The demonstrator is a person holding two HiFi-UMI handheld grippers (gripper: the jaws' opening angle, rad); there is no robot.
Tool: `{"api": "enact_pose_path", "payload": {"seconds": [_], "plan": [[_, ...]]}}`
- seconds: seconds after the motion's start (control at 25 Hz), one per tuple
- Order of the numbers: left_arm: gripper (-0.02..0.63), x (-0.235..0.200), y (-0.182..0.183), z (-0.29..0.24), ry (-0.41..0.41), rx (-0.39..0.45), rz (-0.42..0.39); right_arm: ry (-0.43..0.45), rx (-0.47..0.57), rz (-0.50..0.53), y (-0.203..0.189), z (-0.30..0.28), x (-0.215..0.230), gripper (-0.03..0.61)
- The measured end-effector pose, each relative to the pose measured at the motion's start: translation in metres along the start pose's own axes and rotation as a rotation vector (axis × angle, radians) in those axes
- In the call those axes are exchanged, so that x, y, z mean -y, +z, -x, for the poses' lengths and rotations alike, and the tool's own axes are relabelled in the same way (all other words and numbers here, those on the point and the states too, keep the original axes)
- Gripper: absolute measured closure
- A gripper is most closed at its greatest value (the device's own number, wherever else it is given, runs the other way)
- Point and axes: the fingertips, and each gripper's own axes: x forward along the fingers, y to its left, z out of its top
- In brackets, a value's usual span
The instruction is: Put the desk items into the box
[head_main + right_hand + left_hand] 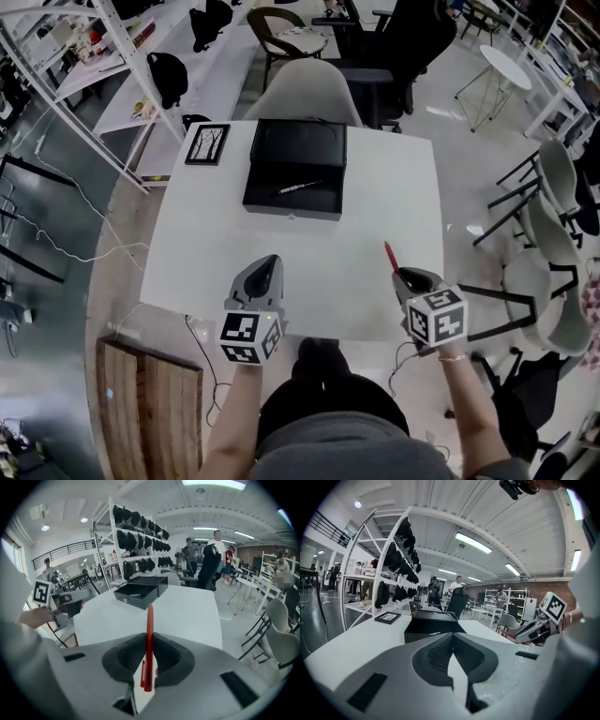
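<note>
Right tool (pixel 401 273) clamps the red pen (pixel 389 253) above the desk (pixel 375 187) — carrying step, next a reach forward over the open box (pixel 291 204) — left tool (pixel 265 271) closed, empty.

Head view sat above the person and looked steeply down: whole white surface (pixel 375 197) in frame, black box (pixel 295 164) at the far side, left tongs (pixel 271 262) and right tongs (pixel 397 273) near the close edge. Left gripper view rode low, faced almost level across the surface (pixel 356 639), box (pixel 433 623) fairly near. Right gripper view sat higher, pitched down, box (pixel 139 592) farther off. All three shared box and surface. Left gripper view also caught the right tongs (pixel 520 635), right gripper view the left tongs (pixel 82 597).
</note>
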Motion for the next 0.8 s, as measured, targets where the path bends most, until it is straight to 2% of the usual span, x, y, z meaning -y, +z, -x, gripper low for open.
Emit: {"api": "enact_pose_path", "payload": {"seconds": [0.44, 0.8], "plan": [[0.607, -0.008, 0.026, 0.000, 0.043, 0.049, -0.022, 0.071, 0.214, 0.039, 0.086, 0.018, -0.021, 0.526], [0.609, -0.013, 0.041, 0.000, 0.086, 0.076, -0.041, 0.145, 0.327, 0.034, 0.131, 0.024, -0.033, 0.526]]}}
